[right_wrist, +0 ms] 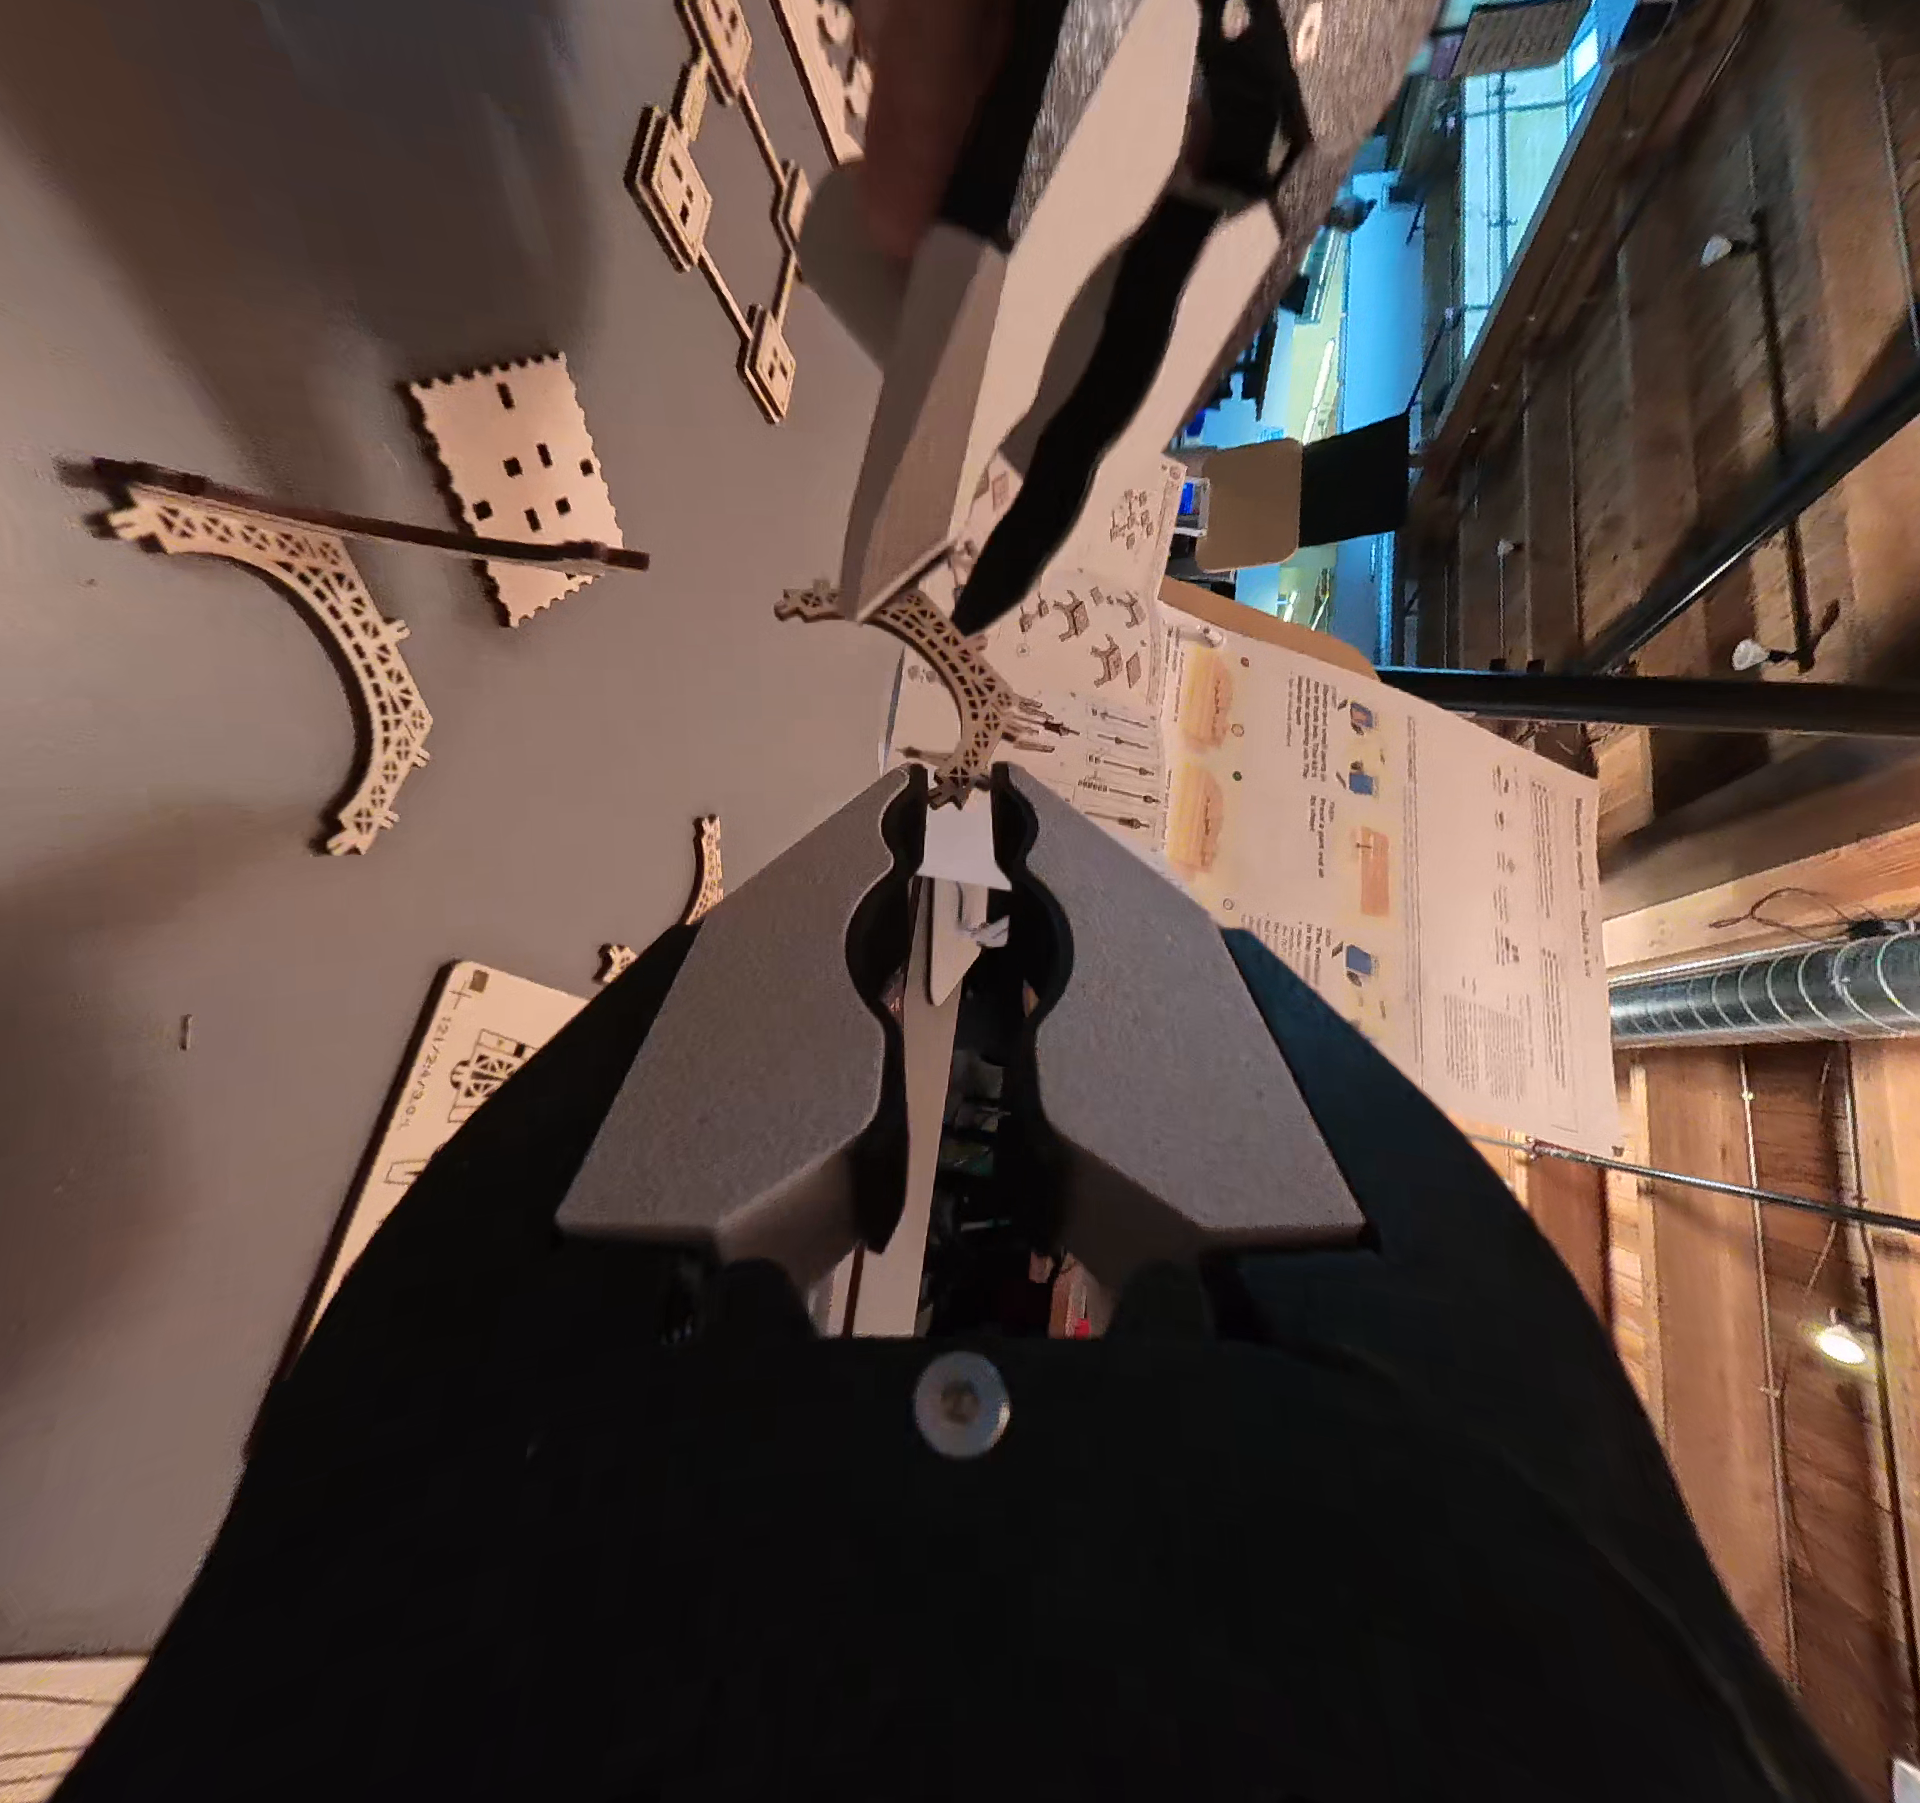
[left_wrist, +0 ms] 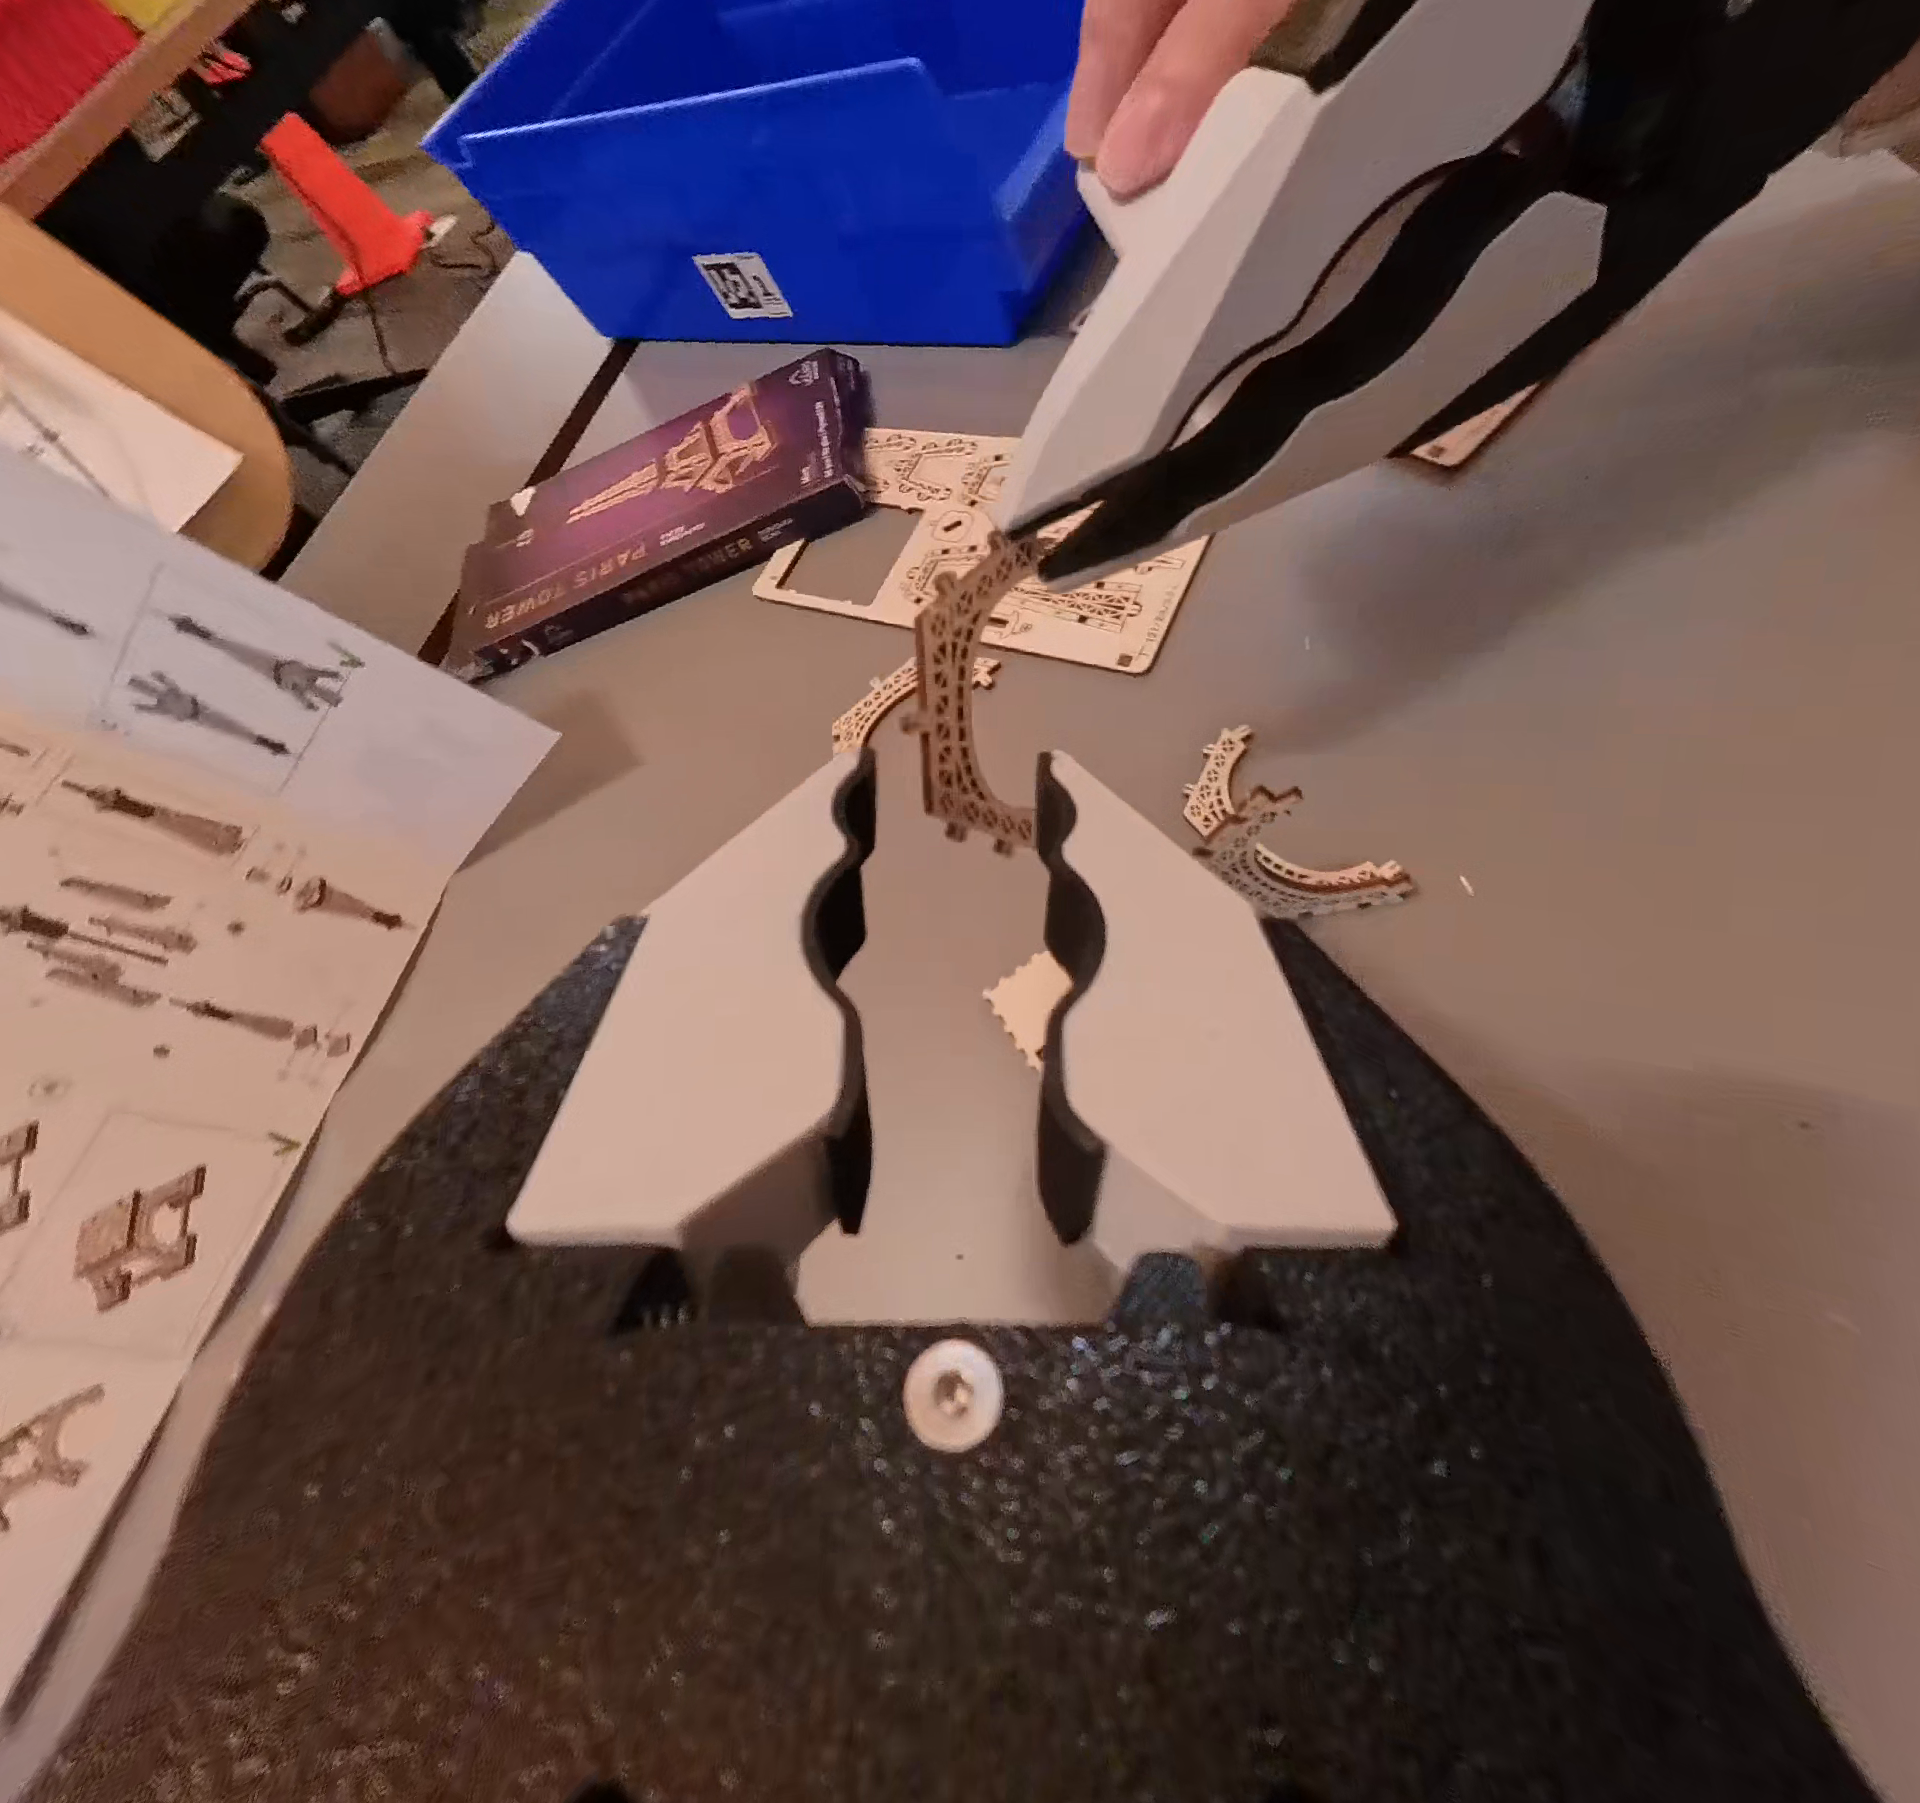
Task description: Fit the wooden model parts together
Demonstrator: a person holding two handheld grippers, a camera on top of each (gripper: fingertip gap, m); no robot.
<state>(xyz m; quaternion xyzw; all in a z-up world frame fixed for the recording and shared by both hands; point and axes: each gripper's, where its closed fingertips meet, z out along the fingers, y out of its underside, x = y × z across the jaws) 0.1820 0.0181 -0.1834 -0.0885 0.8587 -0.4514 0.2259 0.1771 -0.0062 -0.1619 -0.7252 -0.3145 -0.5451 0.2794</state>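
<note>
Right gripper (left_wrist: 1039, 548) comes in from upper right in the left wrist view, fingers pinched shut on the top end of a curved lattice leg piece (left_wrist: 961, 704), which hangs off the table. A person's hand (left_wrist: 1164, 39) holds that gripper's grey finger housing.

Left gripper (left_wrist: 956, 797) has its fingers spread wide; the lower end of the hanging lattice leg sits between the fingertips, near the right one, contact unclear.

In the right wrist view the same lattice leg (right_wrist: 951, 688) spans between both tools: the right gripper (right_wrist: 958, 785) has its tips nearly closed on one end, and the left gripper (right_wrist: 914, 610) is at the other end; from this angle the leg seems to sit between its tips.

On the grey table (left_wrist: 1558, 818): a joined pair of curved lattice pieces (left_wrist: 1278, 860) just right of the left gripper, another arched piece (left_wrist: 883, 704) behind the held leg, a small square toothed plate (left_wrist: 1023, 1005) under the left fingers, a punched-out wooden parts sheet (left_wrist: 987, 548), a purple kit box (left_wrist: 675, 517), a blue bin (left_wrist: 779, 122) at the back, and a paper instruction sheet (left_wrist: 187, 818) on the left.

In the right wrist view, a square toothed plate (right_wrist: 514, 486) and a standing arch assembly (right_wrist: 312, 631) lie well apart from the grippers.
</note>
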